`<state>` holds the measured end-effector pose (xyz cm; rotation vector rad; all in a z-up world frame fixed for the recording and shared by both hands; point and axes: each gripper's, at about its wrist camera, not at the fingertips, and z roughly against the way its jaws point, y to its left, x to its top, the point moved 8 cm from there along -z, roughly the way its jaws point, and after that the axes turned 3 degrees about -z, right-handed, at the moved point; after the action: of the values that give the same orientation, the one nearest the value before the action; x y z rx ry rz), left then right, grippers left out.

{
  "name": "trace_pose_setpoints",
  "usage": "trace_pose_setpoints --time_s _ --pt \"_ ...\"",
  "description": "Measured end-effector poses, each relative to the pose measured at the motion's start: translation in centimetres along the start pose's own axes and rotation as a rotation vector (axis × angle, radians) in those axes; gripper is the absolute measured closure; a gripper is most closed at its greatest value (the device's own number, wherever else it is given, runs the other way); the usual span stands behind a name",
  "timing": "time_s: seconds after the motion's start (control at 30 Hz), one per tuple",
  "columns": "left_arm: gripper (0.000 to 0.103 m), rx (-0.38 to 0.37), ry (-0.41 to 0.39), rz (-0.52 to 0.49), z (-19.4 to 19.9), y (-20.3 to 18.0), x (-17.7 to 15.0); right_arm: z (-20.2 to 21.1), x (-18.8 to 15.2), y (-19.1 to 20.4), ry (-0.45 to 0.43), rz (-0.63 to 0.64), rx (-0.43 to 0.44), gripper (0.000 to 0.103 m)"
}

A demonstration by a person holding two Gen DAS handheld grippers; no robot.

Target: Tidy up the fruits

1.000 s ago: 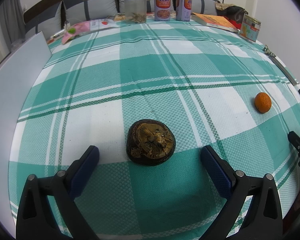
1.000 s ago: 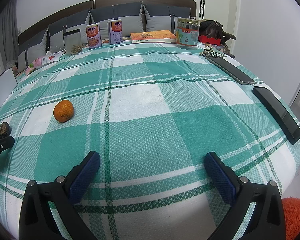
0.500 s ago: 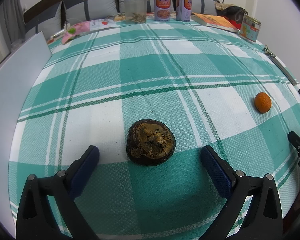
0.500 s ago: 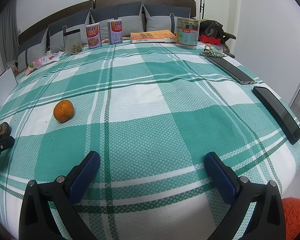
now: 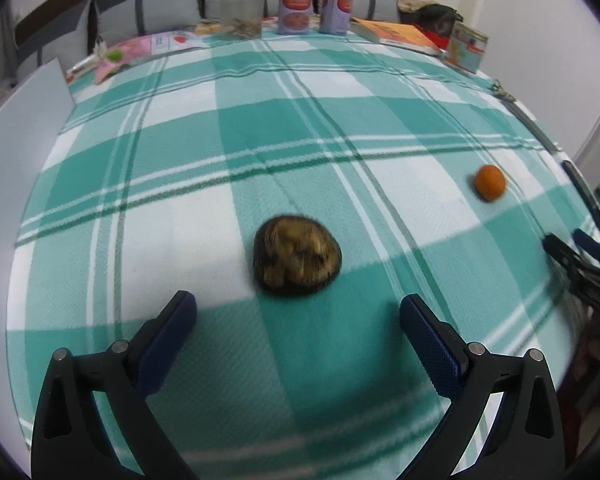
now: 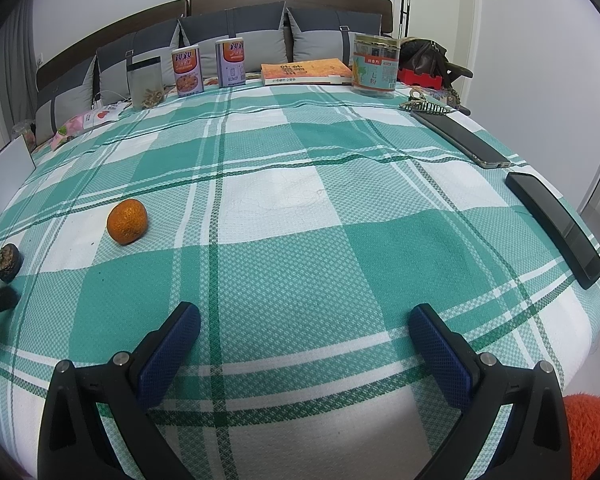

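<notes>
A dark brown shrivelled fruit (image 5: 297, 255) lies on the green-and-white checked cloth (image 5: 260, 128), just ahead of my open, empty left gripper (image 5: 298, 312). A small orange (image 5: 489, 182) lies further right; it also shows in the right wrist view (image 6: 127, 221), ahead and left of my right gripper (image 6: 304, 322), which is open and empty. The brown fruit shows small at the left edge of the right wrist view (image 6: 9, 257). The right gripper shows at the right edge of the left wrist view (image 5: 580, 256).
Along the far edge stand a clear jar (image 6: 146, 83), two cans (image 6: 188, 73), a book (image 6: 306, 71) and a large jar (image 6: 376, 65). Two dark phones (image 6: 554, 220) lie at the right. A white board (image 5: 16, 128) stands at the left.
The left wrist view has shifted and blurred: the left gripper is moving, and the brown fruit and orange sit slightly lower-left in view. The right gripper has not moved.
</notes>
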<state>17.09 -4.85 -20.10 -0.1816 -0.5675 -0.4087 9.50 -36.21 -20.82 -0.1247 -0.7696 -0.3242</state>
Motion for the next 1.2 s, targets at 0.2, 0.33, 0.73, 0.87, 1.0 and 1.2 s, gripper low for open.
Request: trace_pose_setpoints --time_s 0.2,0.33,0.73,0.87,1.0,1.2 --pt "0.003 0.051 0.0 0.009 -0.4 -0.3 0.8 0.0 0.1 0.0 0.026 0.009 0.024 0.0" --pt "0.037 0.063 -0.016 0.114 -0.7 1.1 2.0 1.1 0.8 0.9 0.071 -0.017 0.169 0.0" --pt "0.06 -0.012 -0.001 0.201 1.6 2.4 1.5 -2.5 5.0 11.6 0.194 0.235 0.383 0.035" --pt "0.06 -0.056 -0.009 0.245 3.7 2.9 1.5 -3.9 4.7 12.7 0.234 0.308 0.342 0.073" --pt "0.06 -0.149 -0.048 0.293 8.8 4.1 2.2 -2.5 5.2 13.9 0.277 0.289 0.376 0.074" --pt "0.06 -0.145 -0.203 0.381 20.1 13.4 5.0 4.9 9.7 25.4 0.278 0.324 0.646 0.074"
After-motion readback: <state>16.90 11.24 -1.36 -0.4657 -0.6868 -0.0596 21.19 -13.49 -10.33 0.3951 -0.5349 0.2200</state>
